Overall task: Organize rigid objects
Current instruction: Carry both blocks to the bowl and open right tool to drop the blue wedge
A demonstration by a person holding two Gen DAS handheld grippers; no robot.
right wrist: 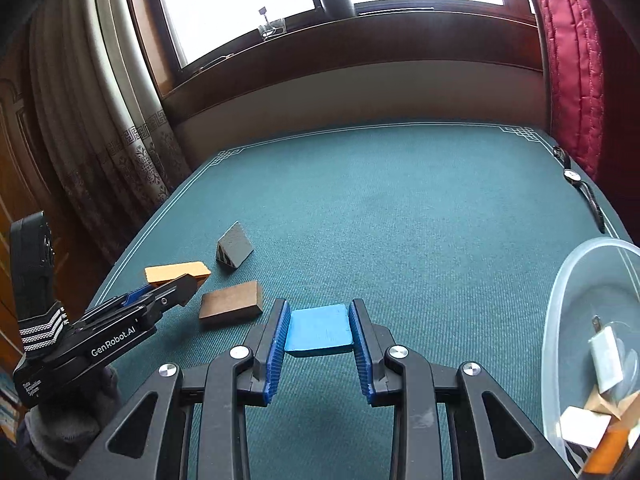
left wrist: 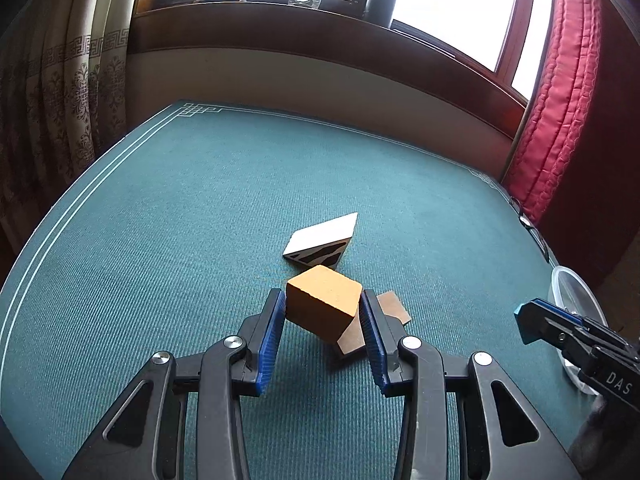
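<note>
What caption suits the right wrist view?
Right gripper fingers clamp a flat blue block above the green mat, beside a clear plastic bowl.

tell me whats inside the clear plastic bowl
The clear plastic bowl holds a white charger plug and white, tan and orange blocks. Its near end runs out of frame, unseen.

We see the green table [left wrist: 200, 200] from two wrist cameras, both close above it, tilted down toward the window [left wrist: 440, 0]. Each catches the other gripper, and both share the striped wedge [left wrist: 316, 240].
</note>
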